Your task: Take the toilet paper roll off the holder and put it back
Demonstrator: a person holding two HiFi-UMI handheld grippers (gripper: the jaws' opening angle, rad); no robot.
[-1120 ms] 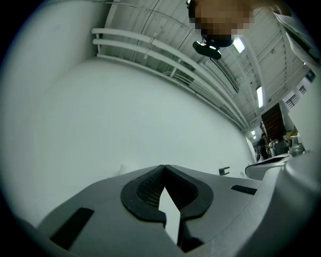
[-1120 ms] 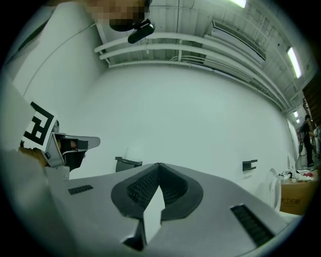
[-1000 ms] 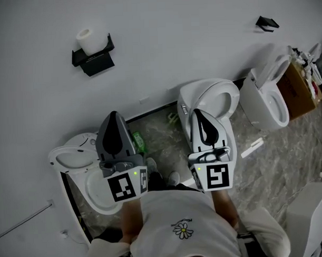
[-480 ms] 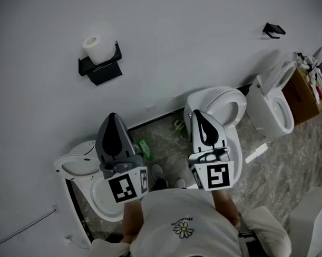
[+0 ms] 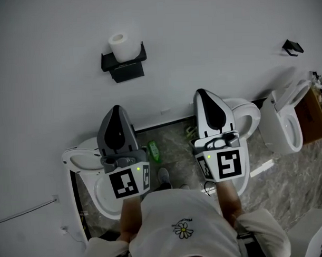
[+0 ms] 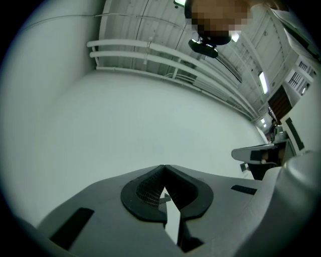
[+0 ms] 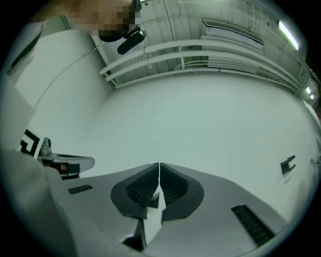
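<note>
Hovering below the toilet paper roll [image 5: 118, 45]: left gripper [image 5: 116, 108], right gripper [image 5: 202, 92], both closed, empty
Reaching unopened risks knocking it off the holder [image 5: 125, 66]

Daisy-print shirt [image 5: 172, 217], grey left gripper [image 5: 116, 108], white right gripper [image 5: 202, 92]

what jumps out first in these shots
A white roll on a black holder stands out against the bare wall, upper left of centre in the head view. Below it the left tool and right tool point towards the wall, both shut and empty. Toilets line the floor at the wall's foot, one toilet beneath the left tool.
</note>
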